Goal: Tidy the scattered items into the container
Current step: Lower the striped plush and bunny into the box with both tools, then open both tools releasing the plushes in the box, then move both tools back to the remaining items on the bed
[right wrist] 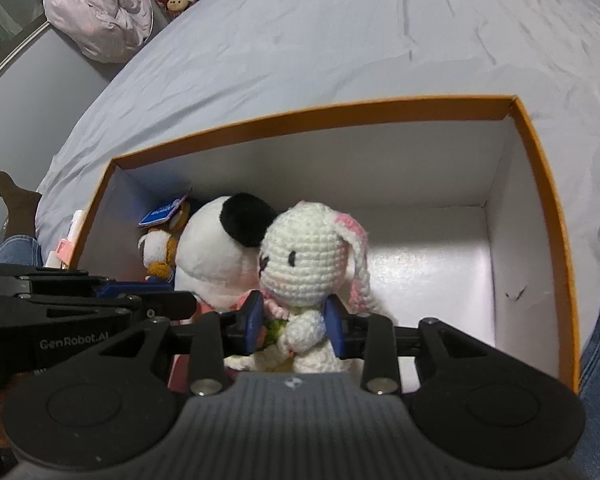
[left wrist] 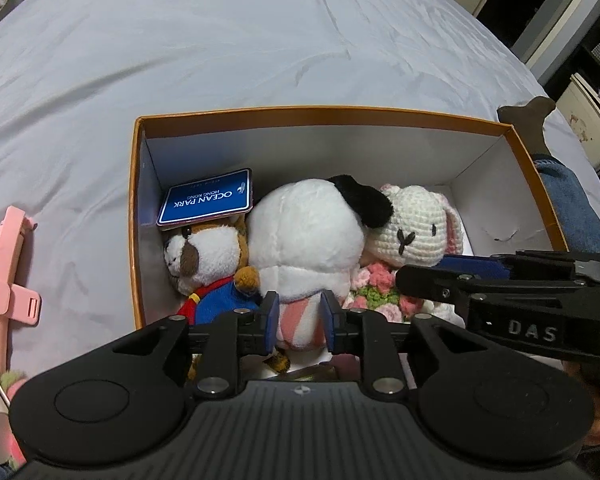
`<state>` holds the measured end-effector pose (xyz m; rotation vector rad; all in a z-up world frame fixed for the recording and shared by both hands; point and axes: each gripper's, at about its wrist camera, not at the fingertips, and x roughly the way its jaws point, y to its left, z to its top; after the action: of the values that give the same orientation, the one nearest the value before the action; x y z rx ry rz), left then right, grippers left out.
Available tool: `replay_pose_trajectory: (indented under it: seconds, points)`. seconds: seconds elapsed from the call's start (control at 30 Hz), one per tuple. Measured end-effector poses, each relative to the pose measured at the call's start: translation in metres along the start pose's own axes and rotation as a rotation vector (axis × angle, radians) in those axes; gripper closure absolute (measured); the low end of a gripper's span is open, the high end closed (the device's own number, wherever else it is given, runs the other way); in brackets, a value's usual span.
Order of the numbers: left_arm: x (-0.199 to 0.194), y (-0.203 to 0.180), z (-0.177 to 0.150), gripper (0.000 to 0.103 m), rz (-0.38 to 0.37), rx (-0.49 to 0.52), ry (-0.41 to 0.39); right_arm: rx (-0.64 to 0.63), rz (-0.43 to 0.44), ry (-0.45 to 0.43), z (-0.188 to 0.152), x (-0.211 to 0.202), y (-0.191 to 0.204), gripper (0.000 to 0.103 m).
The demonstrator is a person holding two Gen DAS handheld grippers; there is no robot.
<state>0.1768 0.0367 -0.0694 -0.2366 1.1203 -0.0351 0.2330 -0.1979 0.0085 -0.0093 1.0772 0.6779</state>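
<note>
Clamping the crocheted bunny [right wrist: 312,248] around its body, the right hand-held gripper [right wrist: 295,325] holds it upright inside the orange box [right wrist: 548,184] on the bed [right wrist: 340,32]. Beside it, the left hand-held gripper [left wrist: 299,320] has its pads against the pink-striped base of the white plush dog [left wrist: 308,236], pinching it. A brown-and-white plush [left wrist: 208,260] with a blue tag [left wrist: 206,202] lies against the box's left wall.
</note>
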Motion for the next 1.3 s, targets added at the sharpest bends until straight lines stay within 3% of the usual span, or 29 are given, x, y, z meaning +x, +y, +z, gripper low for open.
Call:
replay_pose_trajectory:
  seconds: [0.03, 0.37, 0.5, 0.67, 0.93, 1.13, 1.3]
  points:
    - [-0.001, -0.002, -0.001, 0.072, 0.002, 0.0, -0.005, 0.0, 0.01, -0.008, -0.001, -0.004, -0.002, 0.053]
    - [-0.03, -0.002, -0.011, 0.07, 0.024, -0.009, -0.108, -0.06, -0.026, -0.06, -0.005, -0.015, 0.015, 0.045]
    - [-0.043, -0.002, -0.012, 0.069, 0.024, -0.029, -0.157, -0.08, -0.047, -0.087, -0.008, -0.023, 0.02, 0.036]
    - [-0.057, -0.002, -0.015, 0.069, 0.063, -0.036, -0.207, -0.11, -0.085, -0.116, -0.012, -0.03, 0.028, 0.035]
    - [-0.084, 0.007, -0.026, 0.068, 0.121, -0.039, -0.314, -0.173, -0.08, -0.216, -0.016, -0.047, 0.047, 0.022]
    - [-0.108, 0.025, -0.035, 0.068, 0.156, -0.074, -0.383, -0.175, -0.012, -0.315, -0.017, -0.06, 0.058, 0.021]
    - [-0.128, 0.044, -0.043, 0.068, 0.211, -0.094, -0.413, -0.185, -0.031, -0.35, -0.017, -0.06, 0.071, 0.019]
